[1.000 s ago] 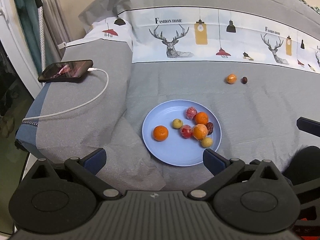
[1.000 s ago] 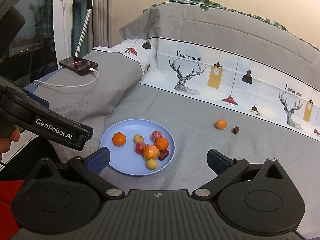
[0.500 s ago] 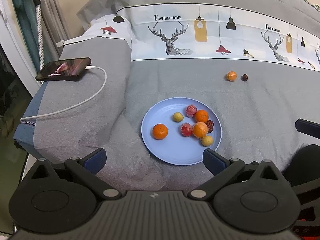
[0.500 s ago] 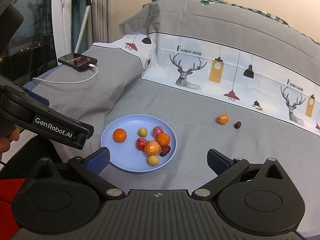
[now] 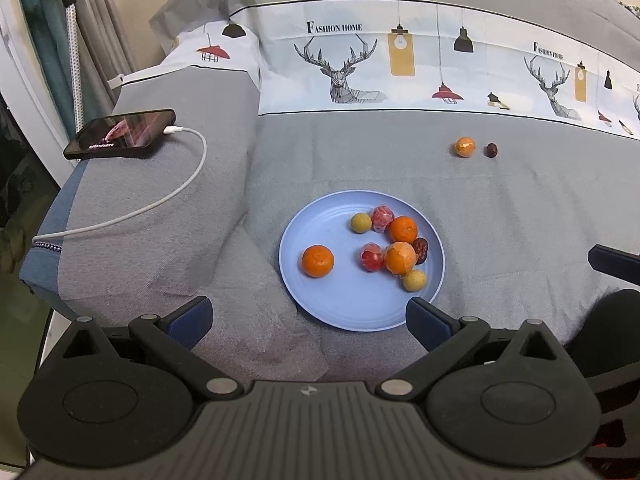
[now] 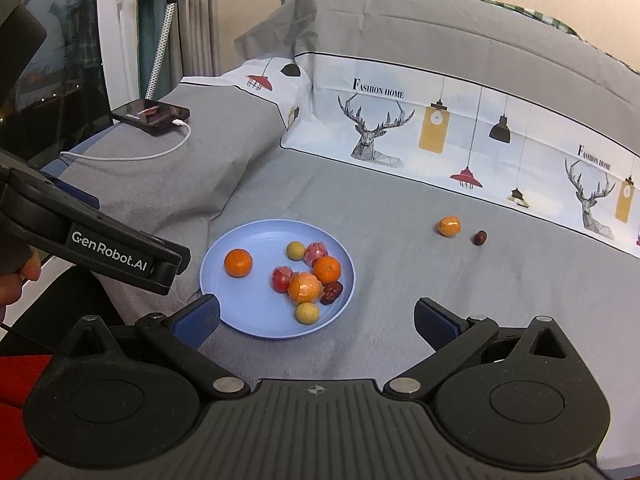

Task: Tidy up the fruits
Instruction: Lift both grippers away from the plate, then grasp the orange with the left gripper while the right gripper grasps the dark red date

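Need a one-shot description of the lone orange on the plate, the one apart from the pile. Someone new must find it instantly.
Start at the round blue plate on the grey bedspread. Most fruit there is bunched on the plate's right side; look to its left half instead. The target is the bare orange sitting alone, touching nothing, unlike the plastic-wrapped orange and the other bare orange, which sit in that cluster.

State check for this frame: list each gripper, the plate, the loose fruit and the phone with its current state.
left gripper: open, empty
right gripper: open, empty
blue plate: on the bed, holding seven fruits
wrapped orange: off the plate, on the sheet
dark red date: off the plate, beside it
phone: screen lit, cable plugged in
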### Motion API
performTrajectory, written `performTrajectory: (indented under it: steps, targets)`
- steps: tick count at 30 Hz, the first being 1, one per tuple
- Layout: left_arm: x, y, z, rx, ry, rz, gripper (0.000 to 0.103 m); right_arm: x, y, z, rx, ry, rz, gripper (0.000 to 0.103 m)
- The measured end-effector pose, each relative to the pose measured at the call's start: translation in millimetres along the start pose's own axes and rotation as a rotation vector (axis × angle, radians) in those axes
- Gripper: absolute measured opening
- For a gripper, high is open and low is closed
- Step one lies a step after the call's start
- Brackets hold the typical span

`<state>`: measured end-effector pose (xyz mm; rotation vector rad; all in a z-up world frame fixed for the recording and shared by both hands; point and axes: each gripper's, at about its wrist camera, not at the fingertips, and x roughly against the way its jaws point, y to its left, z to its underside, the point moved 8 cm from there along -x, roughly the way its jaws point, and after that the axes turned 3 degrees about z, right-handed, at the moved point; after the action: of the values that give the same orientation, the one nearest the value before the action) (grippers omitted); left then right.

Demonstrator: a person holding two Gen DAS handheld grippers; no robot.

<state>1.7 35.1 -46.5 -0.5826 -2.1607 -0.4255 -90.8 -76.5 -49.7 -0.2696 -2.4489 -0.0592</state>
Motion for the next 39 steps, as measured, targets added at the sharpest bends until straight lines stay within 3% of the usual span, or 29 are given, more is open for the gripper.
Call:
performTrajectory:
  steps: [18,28,33,39]
  targets:
    - [-23,-15,-15,-0.03,0.043,0.004,0.103,-24,-16,5,-0.075,0.06,0.005,0.102]
    - [-44,-20,-29,0.003,0.087,0.027,0.103,-42,-39,8,-0.131,0.092,0.031,0.102]
    - [-56,-32,-43,-0.033,0.088,0.03,0.103,-54,-63,5,-0.163,0.088,0.078,0.102]
    - [-84,-62,-75,-0.067,0.097,0.063,0.103,-80,-117,4,-0.207,0.077,0.194,0.102]
